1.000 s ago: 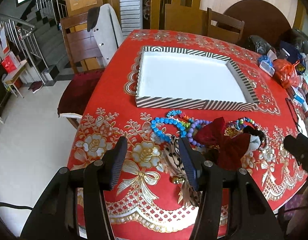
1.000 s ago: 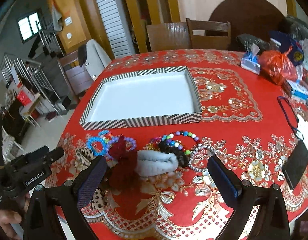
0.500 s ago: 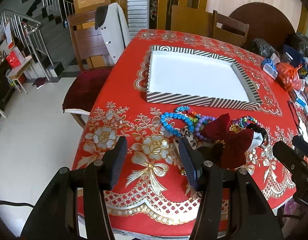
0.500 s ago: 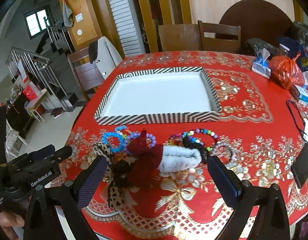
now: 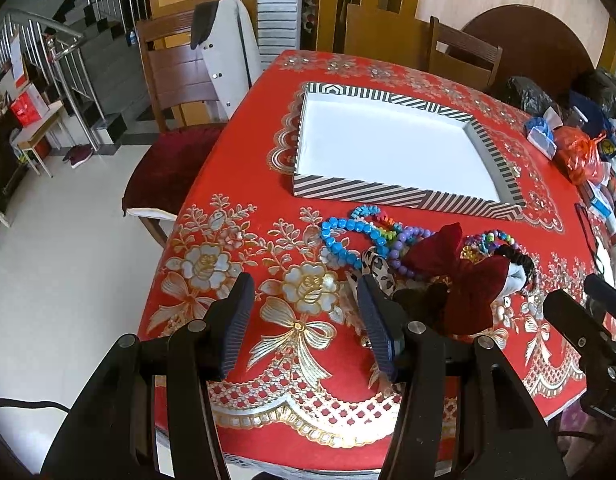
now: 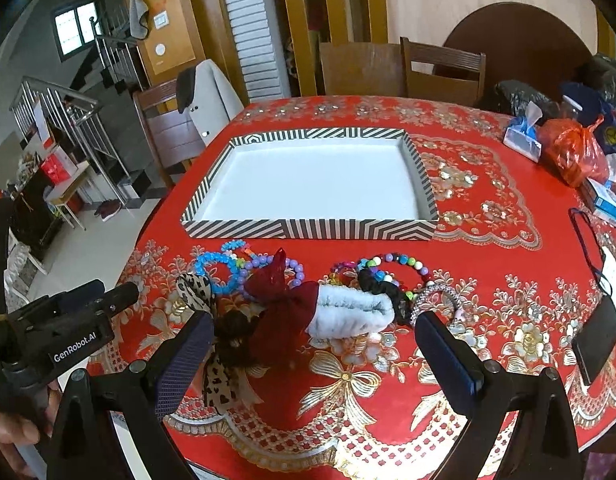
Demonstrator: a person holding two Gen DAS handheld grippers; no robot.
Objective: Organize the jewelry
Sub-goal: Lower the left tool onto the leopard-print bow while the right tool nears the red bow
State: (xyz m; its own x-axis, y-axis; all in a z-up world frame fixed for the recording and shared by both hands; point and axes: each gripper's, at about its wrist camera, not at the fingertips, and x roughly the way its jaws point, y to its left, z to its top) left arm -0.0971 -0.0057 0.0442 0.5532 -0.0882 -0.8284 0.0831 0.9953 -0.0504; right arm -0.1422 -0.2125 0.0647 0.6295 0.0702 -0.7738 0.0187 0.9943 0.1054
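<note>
On the red surface (image 6: 488, 184), the jewelry pile (image 6: 308, 292) lies just before the striped tray (image 6: 308, 230), whose white floor is bare. Nothing looks sorted yet. Left gripper (image 5: 304, 320) and right gripper (image 6: 316, 356) hover with fingers spread, holding nothing.

My left wrist camera sits above the table's (image 5: 236, 240) near left corner, looking forward and down along my fingers, table edge and floor at left. My right wrist camera looks from the near edge, further right, straight across. Both are raised, not close, and share the striped tray (image 5: 404, 196) (image 6: 308, 229), the jewelry pile (image 5: 424, 256) (image 6: 308, 292) and far chairs.
</note>
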